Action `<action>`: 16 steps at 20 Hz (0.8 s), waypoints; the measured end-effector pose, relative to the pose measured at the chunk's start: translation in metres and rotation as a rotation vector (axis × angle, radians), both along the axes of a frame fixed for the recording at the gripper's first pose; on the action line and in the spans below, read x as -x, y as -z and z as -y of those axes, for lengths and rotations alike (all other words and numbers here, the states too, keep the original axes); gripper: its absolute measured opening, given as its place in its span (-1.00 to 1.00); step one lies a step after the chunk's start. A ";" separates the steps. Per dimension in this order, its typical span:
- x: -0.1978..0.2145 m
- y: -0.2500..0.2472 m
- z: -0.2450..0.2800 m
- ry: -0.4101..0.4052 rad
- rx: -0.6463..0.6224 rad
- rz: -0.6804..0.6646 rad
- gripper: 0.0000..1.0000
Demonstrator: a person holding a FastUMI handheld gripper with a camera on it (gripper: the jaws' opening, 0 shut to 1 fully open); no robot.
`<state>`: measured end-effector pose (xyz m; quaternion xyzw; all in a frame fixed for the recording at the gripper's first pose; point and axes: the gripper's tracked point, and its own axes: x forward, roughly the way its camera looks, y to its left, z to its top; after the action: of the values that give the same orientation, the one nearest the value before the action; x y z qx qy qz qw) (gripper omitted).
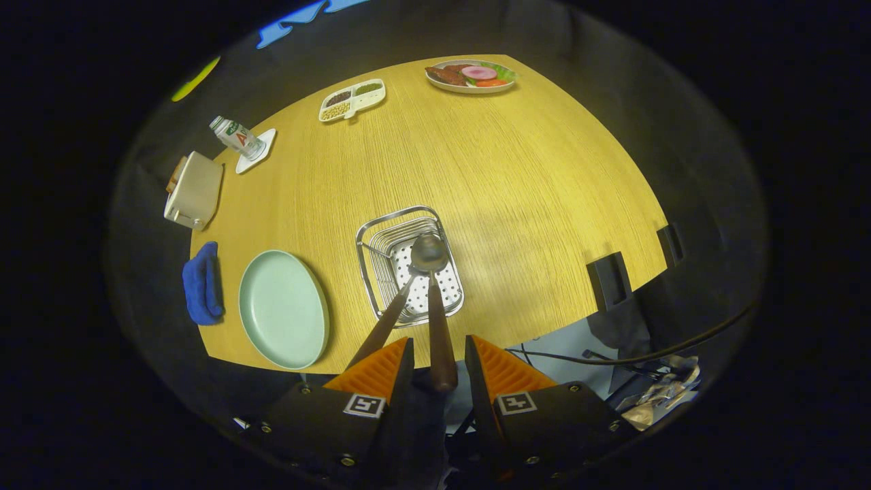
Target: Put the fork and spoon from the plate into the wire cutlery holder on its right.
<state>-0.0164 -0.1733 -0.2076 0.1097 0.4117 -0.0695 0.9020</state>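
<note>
Hovering above the wire cutlery holder point(410, 264) with its fingers apart, the gripper point(439, 371) has the spoon point(433, 299) standing loose between them beside the fork point(389, 314) — both already in the holder, right of the empty plate point(283, 308) — so backing away seems all that remains.

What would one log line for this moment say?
gripper: open, spoon handle between fingers | fork: leaning in wire holder | plate: empty, left of holder

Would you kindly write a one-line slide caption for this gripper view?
Gripper open around the spoon standing in the wire cutlery holder beside the fork; plate bare.
</note>
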 end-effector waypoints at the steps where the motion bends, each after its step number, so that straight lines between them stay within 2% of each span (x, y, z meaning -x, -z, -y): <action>1: 0.000 0.000 -0.001 0.000 -0.002 0.002 -0.09; 16: -0.007 -0.026 -0.008 -0.016 -0.031 0.045 -0.10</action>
<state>-0.0095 -0.1648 -0.1813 0.1218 0.3934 -0.0533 0.9097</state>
